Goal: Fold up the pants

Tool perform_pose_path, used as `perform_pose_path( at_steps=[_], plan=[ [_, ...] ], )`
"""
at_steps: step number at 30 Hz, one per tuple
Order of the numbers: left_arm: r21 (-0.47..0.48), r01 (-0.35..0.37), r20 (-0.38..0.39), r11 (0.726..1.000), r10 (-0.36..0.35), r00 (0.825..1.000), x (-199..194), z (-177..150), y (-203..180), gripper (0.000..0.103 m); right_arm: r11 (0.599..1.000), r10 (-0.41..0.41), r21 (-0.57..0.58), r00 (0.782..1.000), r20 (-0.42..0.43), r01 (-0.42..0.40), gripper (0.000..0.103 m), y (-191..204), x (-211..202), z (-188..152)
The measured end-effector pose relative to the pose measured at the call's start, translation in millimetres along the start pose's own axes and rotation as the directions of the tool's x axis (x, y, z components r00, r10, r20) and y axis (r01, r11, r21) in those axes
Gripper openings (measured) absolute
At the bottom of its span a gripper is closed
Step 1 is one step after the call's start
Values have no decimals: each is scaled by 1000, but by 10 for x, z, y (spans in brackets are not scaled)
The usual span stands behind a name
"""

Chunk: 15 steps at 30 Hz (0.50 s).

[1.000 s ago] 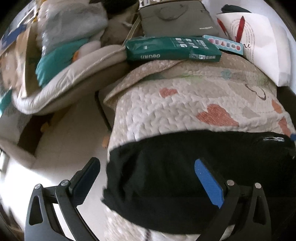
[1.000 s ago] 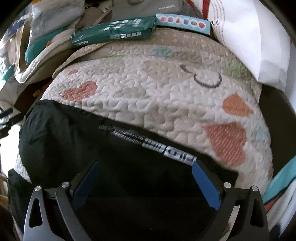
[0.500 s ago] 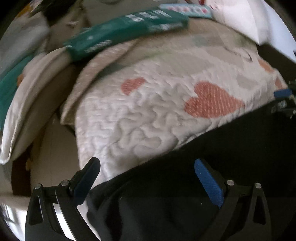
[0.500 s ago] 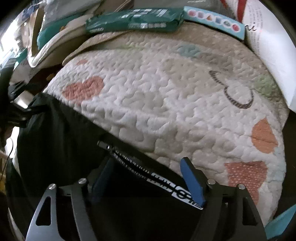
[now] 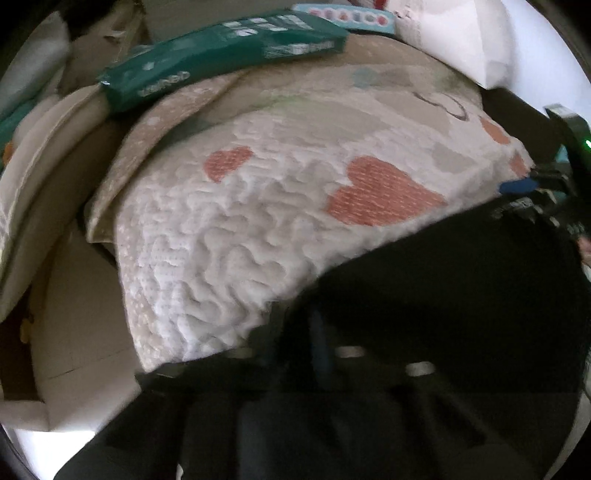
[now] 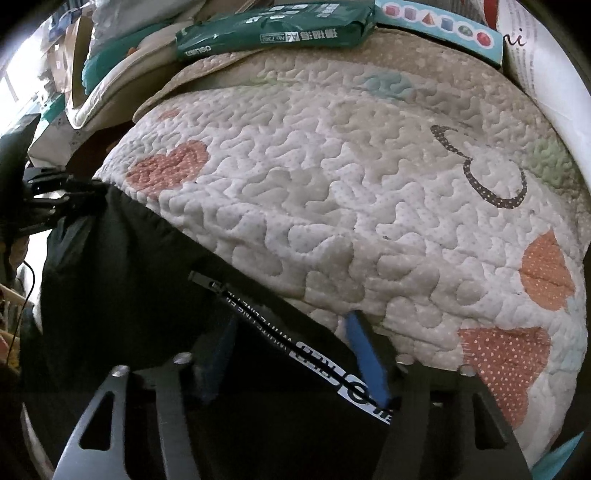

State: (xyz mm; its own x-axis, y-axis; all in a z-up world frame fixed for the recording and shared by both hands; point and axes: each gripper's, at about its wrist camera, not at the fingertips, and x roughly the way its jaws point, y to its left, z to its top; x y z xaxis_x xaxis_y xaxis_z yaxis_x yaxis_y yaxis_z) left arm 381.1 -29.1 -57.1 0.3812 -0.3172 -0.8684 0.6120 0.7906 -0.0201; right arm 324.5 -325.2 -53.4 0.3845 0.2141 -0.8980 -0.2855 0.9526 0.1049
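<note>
- The black pants [image 6: 122, 273] lay across the near edge of a quilted cover [image 6: 369, 192] printed with hearts, their upper edge running diagonally over the quilting.
- The left tongs [image 5: 317, 343] were blurred in the left wrist view; their jaws stood together, clamped on the black pants at the fabric's edge.
- In the right wrist view, the left tongs appeared at the far left border, gripping a bunched corner of the pants.
- The right tongs [image 6: 291, 354] had just been closing. Their 2 blue pads [image 6: 365, 354] stood partly apart with the printed white waistband strip [image 6: 332, 369] of the pants between them.
- Whether the pads pressed on the fabric could not be told.
- A green paper pack [image 6: 273, 29] lay at the far edge of the cover.
- A light blue box [image 6: 439, 26] printed with coloured shapes lay just beside the pack.
</note>
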Motion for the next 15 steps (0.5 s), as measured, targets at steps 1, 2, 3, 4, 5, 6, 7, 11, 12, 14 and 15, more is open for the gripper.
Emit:
perform_pose_path(
  at_steps=[1, 2, 3, 4, 5, 6, 7, 11, 12, 14, 15],
  plan=[
    [16, -18, -1, 1000, 18, 1000, 8, 1, -48, 9, 1000, 1, -2, 1000, -13, -1, 36, 16, 0, 6],
    [33, -39, -2, 999, 39, 999, 5, -10, -101, 8, 1000, -5, -11, 1000, -24, 5, 32, 47, -3, 11],
    [37, -49, -2, 998, 49, 999, -9, -20, -145, 8, 1000, -9, -26, 999, -35, 8, 23, 97, -19, 9],
    [34, -46, 0, 998, 46, 999, -30, -29, -165, 7, 999, -17, -36, 999, -38, 16, 18, 132, -41, 2],
    [29, -44, 5, 999, 44, 999, -70, -44, -185, 7, 999, -26, -43, 999, -36, 25, 17, 174, -91, -14],
    [24, -44, 12, 999, 43, 999, -119, -68, -198, 7, 999, -31, -42, 999, -29, 30, 16, 201, -140, -29],
    [20, -43, 20, 999, 43, 999, -167, -92, -204, 7, 999, -33, -39, 999, -21, 33, 15, 225, -198, -50],
    [6, -51, 54, 999, 51, 997, -449, -195, -301, 7, 998, -55, -33, 998, 16, 55, 14, 367, -460, -163],
    [3, -53, 61, 999, 52, 997, -517, -218, -329, 7, 998, -59, -34, 998, 22, 60, 14, 403, -515, -195],
    [-9, -59, 79, 998, 59, 995, -675, -273, -379, 7, 996, -75, -44, 996, 37, 77, 14, 507, -663, -287],
    [-18, -61, 89, 998, 62, 994, -766, -318, -400, 7, 995, -83, -45, 996, 45, 85, 14, 551, -735, -338]
  ],
)
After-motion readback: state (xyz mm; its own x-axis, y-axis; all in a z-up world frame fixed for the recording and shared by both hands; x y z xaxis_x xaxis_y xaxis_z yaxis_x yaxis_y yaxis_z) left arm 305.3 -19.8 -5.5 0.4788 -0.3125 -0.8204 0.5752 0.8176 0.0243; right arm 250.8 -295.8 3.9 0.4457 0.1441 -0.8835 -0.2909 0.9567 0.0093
